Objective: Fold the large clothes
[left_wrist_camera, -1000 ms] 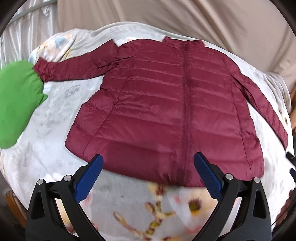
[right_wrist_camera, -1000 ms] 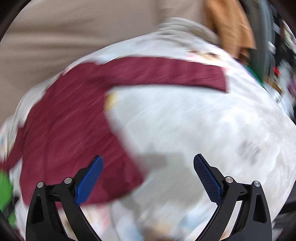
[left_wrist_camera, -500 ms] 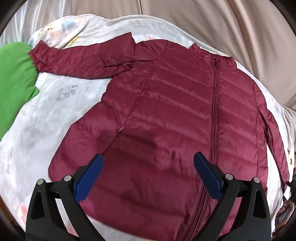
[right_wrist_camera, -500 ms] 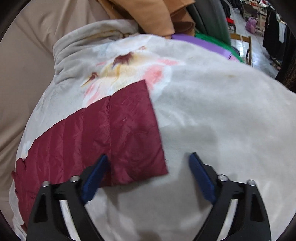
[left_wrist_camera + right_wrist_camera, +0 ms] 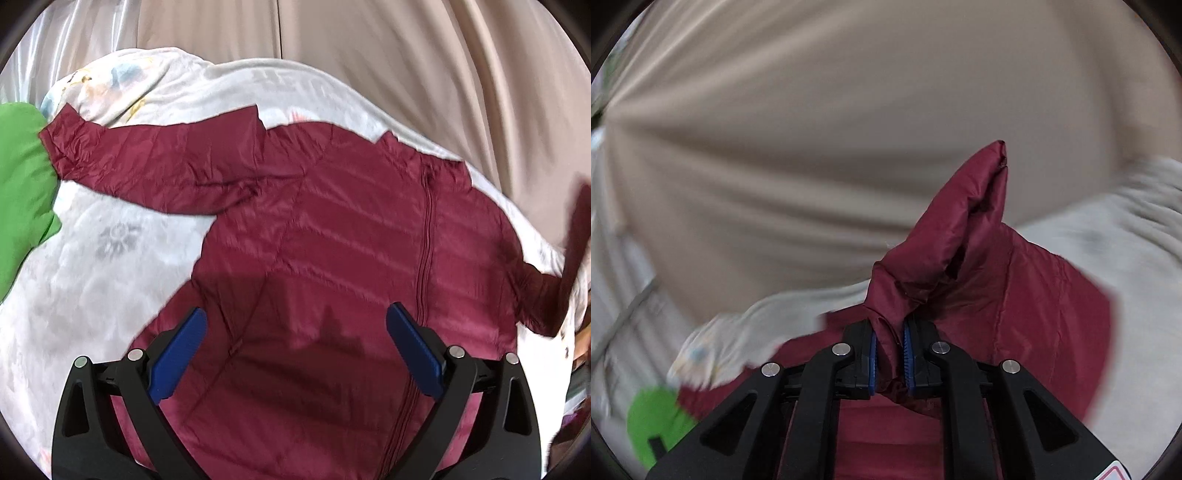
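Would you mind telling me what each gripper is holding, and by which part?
The right gripper pinches the maroon jacket near its sleeve end. The left gripper is open, holding nothing.

Each handheld tool is a matte black plastic two-finger gripper. The left gripper (image 5: 294,345) has two angled black arms with triangular cut-outs near their bases, and a pair of round silver screw heads on each arm. Its fingers carry ribbed royal-blue rubber pads (image 5: 177,356). The right gripper (image 5: 890,360) shares the same build: black arms with triangular openings, four silver screws, and blue ridged pads (image 5: 908,360). A small white-and-red label shows at its lower right corner.
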Available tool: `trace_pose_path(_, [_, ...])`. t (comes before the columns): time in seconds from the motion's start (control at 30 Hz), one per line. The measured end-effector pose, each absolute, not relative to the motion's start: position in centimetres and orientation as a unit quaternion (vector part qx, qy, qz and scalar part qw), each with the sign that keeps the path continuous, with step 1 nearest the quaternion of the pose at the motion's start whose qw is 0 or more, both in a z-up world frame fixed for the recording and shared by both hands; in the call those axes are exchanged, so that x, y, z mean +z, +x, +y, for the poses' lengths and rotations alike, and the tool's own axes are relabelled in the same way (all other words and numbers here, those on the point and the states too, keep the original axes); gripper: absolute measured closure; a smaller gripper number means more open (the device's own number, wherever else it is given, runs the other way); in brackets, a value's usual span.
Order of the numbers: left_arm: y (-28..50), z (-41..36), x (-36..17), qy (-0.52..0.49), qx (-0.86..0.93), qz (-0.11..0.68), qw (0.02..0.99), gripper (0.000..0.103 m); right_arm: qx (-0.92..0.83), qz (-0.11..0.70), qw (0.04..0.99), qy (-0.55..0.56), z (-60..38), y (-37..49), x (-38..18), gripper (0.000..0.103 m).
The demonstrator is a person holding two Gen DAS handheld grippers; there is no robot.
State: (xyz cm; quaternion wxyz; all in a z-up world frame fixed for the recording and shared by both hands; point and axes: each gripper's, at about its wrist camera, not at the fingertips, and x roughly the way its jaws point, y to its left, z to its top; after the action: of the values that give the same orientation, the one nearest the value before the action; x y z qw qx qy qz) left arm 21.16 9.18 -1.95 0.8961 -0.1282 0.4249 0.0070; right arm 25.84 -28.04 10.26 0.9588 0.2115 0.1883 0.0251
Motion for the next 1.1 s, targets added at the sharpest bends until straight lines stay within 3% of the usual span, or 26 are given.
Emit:
trace_pose_path(0.07, [21.7,10.0,-1.8,-0.138,0.004,0.421,0.896,0.008,0.095,0.213,0.957,0.173,-21.1,29.4,9.5,0.083])
trace_pose_path(0.1, [22.2,10.5,-1.8,-0.146,0.0,0.42,0.896,0.008,0.128,0.235,0.952,0.147,-16.8,31.2,7.9,0.066])
trace_pose_path(0.17, [22.9,10.9,-2.0,-0.153,-0.005,0.421,0.894,0.008,0.16,0.273,0.942,0.117,-11.5,33.1,4.7,0.043])
trace_pose_path(0.27, [24.7,11.2,-2.7,-0.16,-0.022,0.425,0.891,0.008,0.166,0.329,0.927,0.07,-5.9,33.9,-1.0,0.043])
trace_pose_path(0.37, [27.0,11.3,-4.1,-0.19,-0.042,0.438,0.878,0.008,0.144,0.33,0.93,0.08,-6.5,31.4,-2.5,0.045])
trace_pose_path(0.43, [28.4,11.0,-5.1,-0.211,-0.056,0.45,0.866,0.008,0.109,0.312,0.934,0.133,-10.8,28.2,-2.3,0.037])
trace_pose_path(0.63, [32.6,8.2,-9.6,-0.267,-0.085,0.496,0.822,0.01,-0.065,0.329,0.907,0.255,-26.1,20.6,-4.9,0.035])
trace_pose_path(0.67, [32.8,8.0,-9.9,-0.271,-0.083,0.496,0.821,0.015,-0.087,0.332,0.9,0.269,-28.2,20.1,-5.2,0.035])
trace_pose_path(0.73, [33.6,7.1,-10.0,-0.258,-0.086,0.487,0.83,0.042,-0.108,0.336,0.889,0.293,-31.0,19.8,-5.9,0.035])
trace_pose_path(0.8, [34.4,6.5,-9.7,-0.248,-0.117,0.484,0.831,0.091,-0.12,0.339,0.877,0.32,-33.5,20.3,-7.1,0.035])
trace_pose_path(0.83, [35.1,6.4,-9.4,-0.259,-0.146,0.479,0.826,0.098,-0.122,0.34,0.872,0.331,-34.3,20.7,-7.7,0.035])
trace_pose_path(0.87, [35.4,6.6,-8.9,-0.266,-0.153,0.472,0.826,0.099,-0.119,0.34,0.868,0.341,-34.5,21.4,-8.2,0.035])
trace_pose_path(0.93, [36.4,6.7,-6.2,-0.245,-0.155,0.434,0.853,0.1,-0.121,0.35,0.86,0.352,-35.3,23.6,-8.7,0.05])
trace_pose_path(0.97, [36.7,6.6,-4.7,-0.231,-0.154,0.413,0.867,0.1,-0.113,0.349,0.863,0.349,-35.4,24.1,-8.4,0.077])
trace_pose_path(1.0, [37.0,6.6,-3.3,-0.22,-0.153,0.394,0.879,0.1,-0.107,0.337,0.873,0.337,-35.2,24.8,-7.2,0.089])
trace_pose_path(1.1, [38.1,6.4,-0.5,-0.186,-0.145,0.354,0.905,0.1,-0.087,0.251,0.905,0.332,-34.5,23.8,-3.8,0.1])
